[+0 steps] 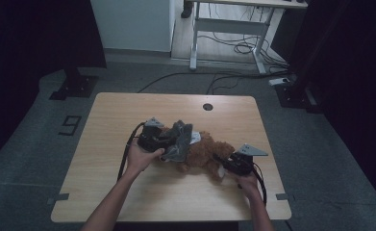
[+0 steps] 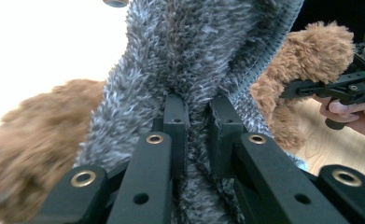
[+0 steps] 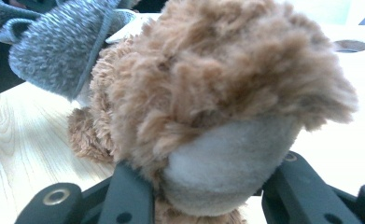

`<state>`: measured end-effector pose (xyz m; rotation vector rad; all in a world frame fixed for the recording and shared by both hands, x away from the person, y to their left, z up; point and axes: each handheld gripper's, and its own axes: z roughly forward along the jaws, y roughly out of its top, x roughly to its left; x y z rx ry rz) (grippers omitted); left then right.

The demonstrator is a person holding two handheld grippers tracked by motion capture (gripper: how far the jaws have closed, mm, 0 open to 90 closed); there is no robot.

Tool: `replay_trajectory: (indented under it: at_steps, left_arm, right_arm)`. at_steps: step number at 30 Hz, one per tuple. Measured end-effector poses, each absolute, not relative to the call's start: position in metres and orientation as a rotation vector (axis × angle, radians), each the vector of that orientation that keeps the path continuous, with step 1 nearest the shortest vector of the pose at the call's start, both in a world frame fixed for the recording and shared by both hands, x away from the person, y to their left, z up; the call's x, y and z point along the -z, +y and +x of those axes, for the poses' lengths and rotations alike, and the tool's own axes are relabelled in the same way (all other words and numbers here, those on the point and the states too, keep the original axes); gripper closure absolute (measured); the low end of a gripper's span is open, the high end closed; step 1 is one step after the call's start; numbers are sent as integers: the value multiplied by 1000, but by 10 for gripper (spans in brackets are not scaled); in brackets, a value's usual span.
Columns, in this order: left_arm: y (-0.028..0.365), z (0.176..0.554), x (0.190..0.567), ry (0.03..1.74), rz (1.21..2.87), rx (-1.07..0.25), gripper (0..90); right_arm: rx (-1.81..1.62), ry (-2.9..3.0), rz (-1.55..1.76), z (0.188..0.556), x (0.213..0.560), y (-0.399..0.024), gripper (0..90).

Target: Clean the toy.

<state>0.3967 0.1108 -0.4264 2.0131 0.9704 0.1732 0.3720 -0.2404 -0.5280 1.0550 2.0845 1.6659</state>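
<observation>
The brown teddy bear (image 1: pixel 206 153) lies on its side in the middle of the bench (image 1: pixel 128 192), with a grey fuzzy garment (image 1: pixel 180 140) around its upper part. The left tool (image 1: pixel 162 142) is clamped on a fold of this garment, and in the left gripper view the grey pile (image 2: pixel 194 60) is pinched between the two black jaws. The right tool (image 1: pixel 222 163) is clamped on the bear's foot (image 3: pixel 227 158). It seems the garment is being taken off or put on, I cannot tell which. Next, the right tool should hold the bear steady while the left one draws the garment along the body without tearing it.
</observation>
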Motion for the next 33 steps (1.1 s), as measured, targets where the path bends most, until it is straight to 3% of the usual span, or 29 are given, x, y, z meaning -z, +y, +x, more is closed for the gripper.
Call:
replay_trajectory:
  at_steps: [9,19,25,33]
  left_arm:
    - [112,390,414,959,1987,-198,791]
    - [19,388,395,776,2041,-142,791]
    - [-24,395,412,766,2128,-136,791]
    - [8,403,433,856,2107,-128,793]
  right_arm:
    - [-1667,2079,1065,373,529,-239,654]
    - [-1666,2079,1066,371,528,-238,655]
    - [-1665,2080,1056,370,527,-238,655]
    - [-1656,2089,1046,371,527,-239,656]
